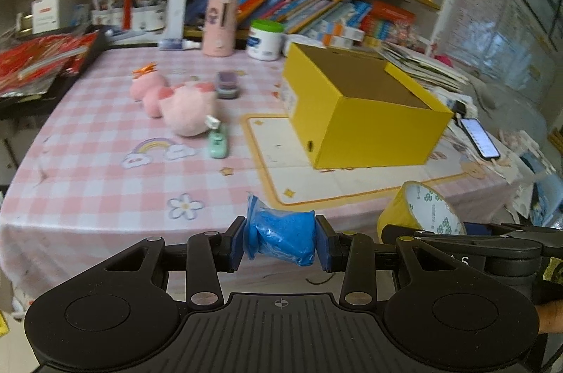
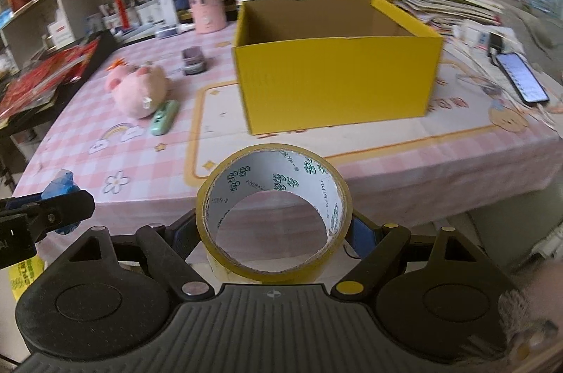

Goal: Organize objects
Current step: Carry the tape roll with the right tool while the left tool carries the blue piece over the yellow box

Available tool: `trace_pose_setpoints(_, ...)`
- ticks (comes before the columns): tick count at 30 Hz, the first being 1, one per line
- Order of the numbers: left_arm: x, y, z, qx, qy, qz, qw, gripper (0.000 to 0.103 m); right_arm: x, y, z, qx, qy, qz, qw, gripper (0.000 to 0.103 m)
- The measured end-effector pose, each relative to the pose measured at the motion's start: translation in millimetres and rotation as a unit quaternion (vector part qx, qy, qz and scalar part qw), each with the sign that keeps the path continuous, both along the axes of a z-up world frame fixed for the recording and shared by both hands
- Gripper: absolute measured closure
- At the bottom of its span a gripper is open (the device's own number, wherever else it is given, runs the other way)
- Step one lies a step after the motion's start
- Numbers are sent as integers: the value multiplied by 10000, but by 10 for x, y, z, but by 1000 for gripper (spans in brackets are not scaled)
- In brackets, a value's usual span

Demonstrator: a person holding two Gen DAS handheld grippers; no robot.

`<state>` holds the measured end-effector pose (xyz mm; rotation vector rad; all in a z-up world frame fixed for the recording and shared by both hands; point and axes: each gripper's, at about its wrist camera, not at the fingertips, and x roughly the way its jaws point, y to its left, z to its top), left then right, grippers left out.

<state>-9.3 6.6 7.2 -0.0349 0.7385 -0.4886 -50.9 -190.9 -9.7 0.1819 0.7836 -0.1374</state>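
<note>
My left gripper (image 1: 280, 241) is shut on a blue bag of clay (image 1: 281, 237), held in front of the table's near edge. My right gripper (image 2: 274, 232) is shut on a yellow tape roll (image 2: 274, 214), also before the near edge; the roll shows in the left wrist view (image 1: 420, 214). An open, empty yellow box (image 2: 334, 84) stands on the table to the right (image 1: 359, 112). A pink plush toy (image 1: 179, 102), a green toy car (image 1: 218, 142) and a small purple case (image 1: 227, 84) lie left of the box.
The table has a pink checked cloth (image 1: 105, 179) and a white mat (image 2: 218, 112) under the box. A phone (image 2: 522, 77) lies at the right. A pink canister (image 1: 219, 24) and a green-lidded jar (image 1: 265, 38) stand at the back, before bookshelves.
</note>
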Motion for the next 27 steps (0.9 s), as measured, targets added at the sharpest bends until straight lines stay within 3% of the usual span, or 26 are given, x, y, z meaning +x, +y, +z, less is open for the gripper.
trace_pose_setpoints(15,77,-497,-23,61,27,-721,9974,65,-150,-439,-65,142,203,-623,9978,20)
trace_pose_setpoints(27,190,-752,-8,2,-11,-936,9956,65,-89,-664,-49,105,255,-799,9964,20)
